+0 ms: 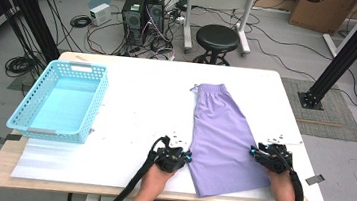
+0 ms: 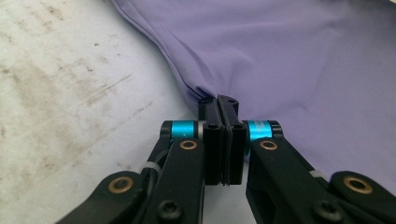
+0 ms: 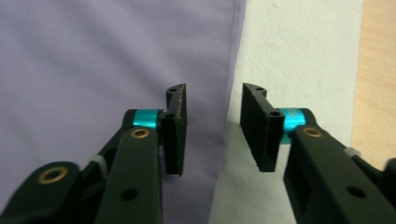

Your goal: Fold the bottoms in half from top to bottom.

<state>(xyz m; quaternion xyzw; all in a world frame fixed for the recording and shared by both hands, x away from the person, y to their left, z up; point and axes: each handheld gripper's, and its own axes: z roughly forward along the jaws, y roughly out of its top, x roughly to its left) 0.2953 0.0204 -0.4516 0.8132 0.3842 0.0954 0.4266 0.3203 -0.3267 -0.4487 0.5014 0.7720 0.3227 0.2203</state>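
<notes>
Bright even light, soft shadows, close-ups slightly blurred

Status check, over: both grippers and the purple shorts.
Left gripper shut on purple shorts at their edge. Right gripper open, jaws astride the opposite edge, not pinching. Nothing in the way; blue basket off to the left.

Your lilac shorts [image 1: 223, 138] lie flat on the white table, right of centre in the high view, elastic waistband toward the top of the frame and the hem toward the bottom. They look folded lengthwise, one leg over the other, widening downward. The smooth fabric is slightly puckered at its lower-left edge.
</notes>
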